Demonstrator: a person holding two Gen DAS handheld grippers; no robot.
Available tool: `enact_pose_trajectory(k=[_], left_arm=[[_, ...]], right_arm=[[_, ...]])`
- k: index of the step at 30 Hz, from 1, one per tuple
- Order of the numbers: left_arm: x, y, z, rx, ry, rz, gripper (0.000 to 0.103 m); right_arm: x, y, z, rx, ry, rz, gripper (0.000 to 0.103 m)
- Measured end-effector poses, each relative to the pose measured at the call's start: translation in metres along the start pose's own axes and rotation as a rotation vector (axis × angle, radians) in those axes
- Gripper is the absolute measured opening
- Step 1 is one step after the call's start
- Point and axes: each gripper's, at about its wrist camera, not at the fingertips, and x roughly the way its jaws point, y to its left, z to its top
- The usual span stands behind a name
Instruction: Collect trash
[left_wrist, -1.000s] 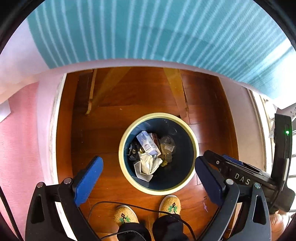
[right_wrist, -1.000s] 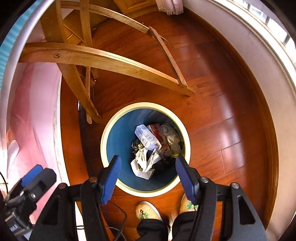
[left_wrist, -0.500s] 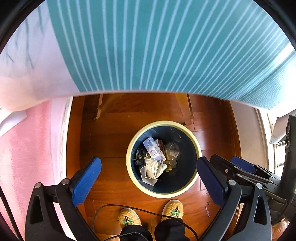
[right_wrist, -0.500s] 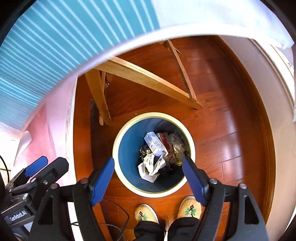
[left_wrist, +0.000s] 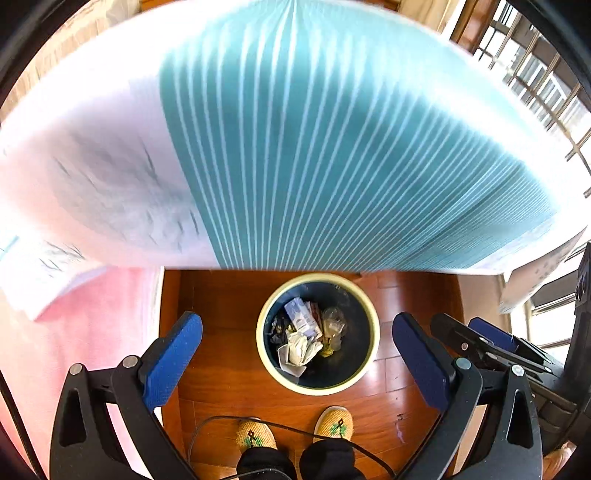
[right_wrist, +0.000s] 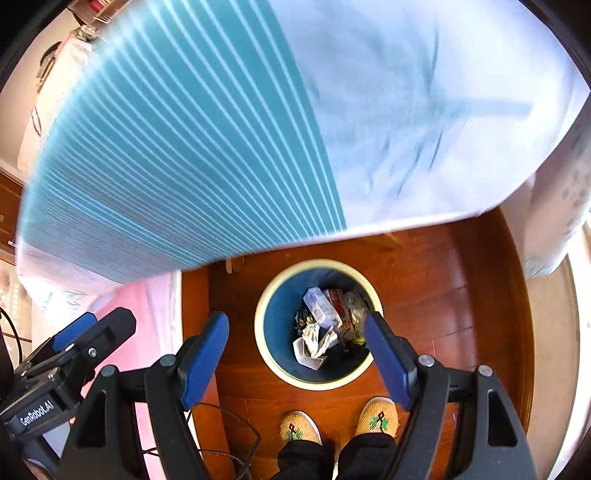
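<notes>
Both views look steeply down at a wooden floor (left_wrist: 229, 369). A round bin (left_wrist: 373, 328), cream-rimmed and dark blue inside, stands at the lower middle of each frame. The trash (left_wrist: 304, 332) lies in its bottom: a small white carton, crumpled white paper, a clear plastic piece and some darker wrappers, all heaped together.

The left hand-held gripper (left_wrist: 295, 363) is released, its blue pads wide apart at the lower left and lower right of its frame, with nothing between them but the bin far below. The right hand-held gripper (right_wrist: 297, 356) is likewise released and empty; its pads frame the bin, and the right pad overlaps the bin's rim in the picture.

A worktop (left_wrist: 332, 147) covered by a teal-and-white striped cloth with white borders fills the upper half of both frames, blurred. Pink fabric (left_wrist: 92, 314) hangs at the left. Two feet in yellow knitted slippers (left_wrist: 334, 422) stand just below the bin, a black cable crossing above them.
</notes>
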Motion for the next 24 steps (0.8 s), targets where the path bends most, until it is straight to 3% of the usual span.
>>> enact_pose_trajectory(k=[9,15,24], left_arm=[[-0.077,-0.014,0.036,0.028,-0.105,0.019,0.102],[-0.123,-0.022,0.052,0.026,-0.134,0.064,0.102],[-0.190,-0.028,0.072,0.019,-0.140,0.064,0.102]], right_arm=[[-0.070,0.020,0.024,-0.013,-0.069,0.001,0.076],[-0.120,0.038,0.040,-0.036,-0.108,-0.027,0.076],[-0.190,0.070,0.061,-0.080,-0.145,-0.034,0.076]])
